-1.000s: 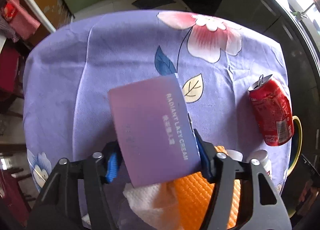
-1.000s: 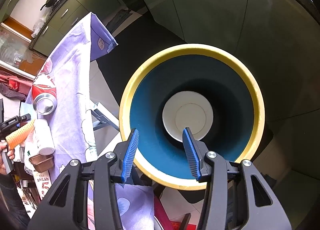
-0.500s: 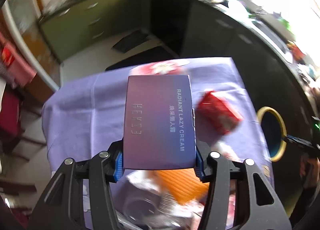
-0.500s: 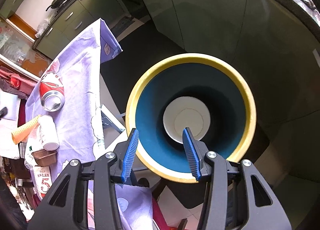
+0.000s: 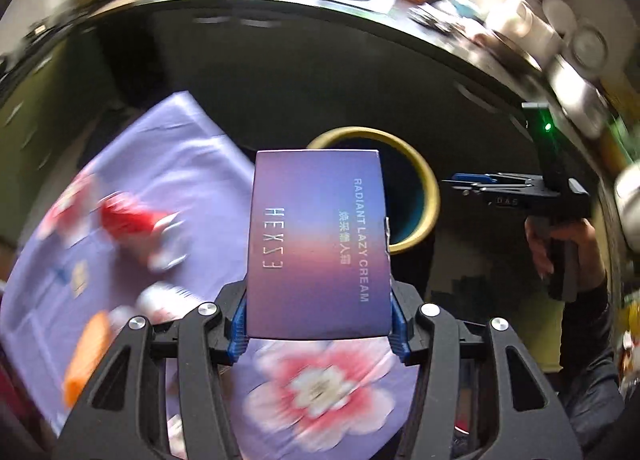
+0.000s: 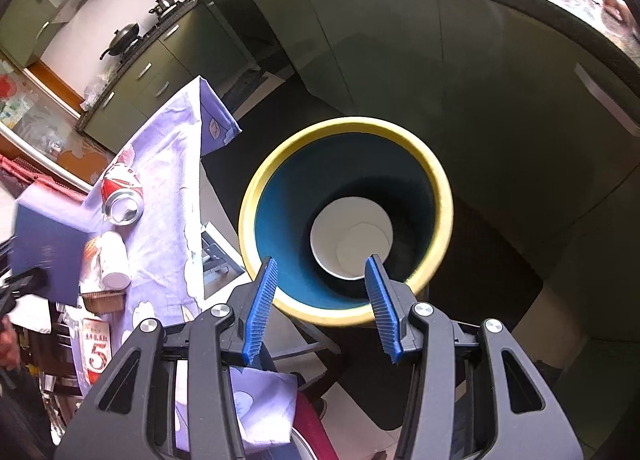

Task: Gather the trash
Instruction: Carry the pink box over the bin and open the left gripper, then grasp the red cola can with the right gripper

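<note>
Left gripper (image 5: 318,324) clamped on one purple box (image 5: 318,244), both blue pads pressed to its lower sides. Box stands upright, lifted over the near edge of the floral cloth (image 5: 172,180), just left of the bin (image 5: 430,196). Printed: "HEXZE", "RADIANT LAZY CREAM", plus one line of Chinese characters, not legible. Right gripper (image 6: 320,300) about half open, nothing between its pads, poised over the bin's near rim. One bin: yellow rim, blue inside, white bottom. On the cloth: one red can (image 6: 122,198), one white bottle (image 6: 114,260), one foil tray (image 6: 104,300), one pack (image 6: 96,350) marked "5".
</note>
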